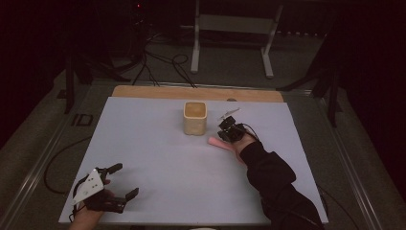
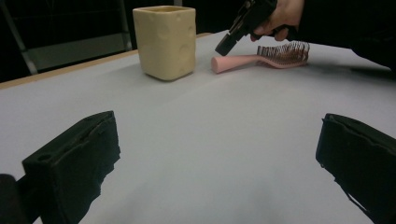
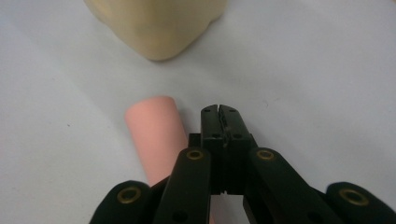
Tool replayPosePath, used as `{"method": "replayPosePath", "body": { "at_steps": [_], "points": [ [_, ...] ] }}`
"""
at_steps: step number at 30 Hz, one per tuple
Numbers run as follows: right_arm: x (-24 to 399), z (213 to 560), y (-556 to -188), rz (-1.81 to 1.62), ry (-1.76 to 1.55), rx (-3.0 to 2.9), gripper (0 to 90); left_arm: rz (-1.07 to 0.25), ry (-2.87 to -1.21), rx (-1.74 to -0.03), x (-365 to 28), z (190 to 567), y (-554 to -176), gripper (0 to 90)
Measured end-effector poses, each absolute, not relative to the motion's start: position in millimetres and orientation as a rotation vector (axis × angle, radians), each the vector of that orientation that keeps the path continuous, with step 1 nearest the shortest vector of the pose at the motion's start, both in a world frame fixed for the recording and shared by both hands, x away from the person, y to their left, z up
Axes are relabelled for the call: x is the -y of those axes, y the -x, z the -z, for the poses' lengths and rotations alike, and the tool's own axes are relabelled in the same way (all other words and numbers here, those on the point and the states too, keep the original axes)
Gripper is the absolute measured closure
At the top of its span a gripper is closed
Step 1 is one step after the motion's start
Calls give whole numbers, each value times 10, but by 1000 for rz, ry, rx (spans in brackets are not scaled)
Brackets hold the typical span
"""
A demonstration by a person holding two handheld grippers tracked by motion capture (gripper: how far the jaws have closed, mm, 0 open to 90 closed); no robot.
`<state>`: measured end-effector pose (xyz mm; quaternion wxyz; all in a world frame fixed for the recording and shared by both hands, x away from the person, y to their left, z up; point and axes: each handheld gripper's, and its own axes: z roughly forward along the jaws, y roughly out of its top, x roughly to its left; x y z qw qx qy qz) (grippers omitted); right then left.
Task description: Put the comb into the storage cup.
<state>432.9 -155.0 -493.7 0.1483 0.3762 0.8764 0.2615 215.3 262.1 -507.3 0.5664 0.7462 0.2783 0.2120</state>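
White tabletop point(image 1: 158, 191) carries a pink hairbrush point(image 2: 261, 59) beside a cup point(image 1: 195, 118); right tool point(image 3: 219, 112) closed empty above it, left tool point(image 1: 119, 181) open.

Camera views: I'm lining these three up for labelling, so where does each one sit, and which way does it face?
High view: above the person's side, looking forward and down on the table; both forearms show, with the left claw and the right claw.
Left gripper view: low over the table, facing the cream cup and the pink hairbrush; its own open jaws frame the scene.
Right gripper view: looks steeply down past its shut jaws, which lie beside the hairbrush's handle.
All three share the cup and the hairbrush.
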Motion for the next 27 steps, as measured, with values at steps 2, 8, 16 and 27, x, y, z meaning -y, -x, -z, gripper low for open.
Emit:
{"method": "replayPosePath", "body": {
  "at_steps": [2, 8, 16, 27],
  "points": [
    [1537, 4960, -4333, -732, -1085, -2532, 900, -498, -1761, -656, -2619, 5079, -2156, 0],
    [1486, 4983, -4305, -721, -1064, -2555, 900, -497, -1761, -658, -2619, 5082, -2157, 0],
    [1433, 5007, -4210, -726, -1038, -2602, 900, -507, -1767, -650, -2609, 5074, -2147, 0],
    [1375, 4986, -3909, -728, -937, -2680, 900, -513, -1772, -643, -2604, 5071, -2141, 0]
  ]
}}
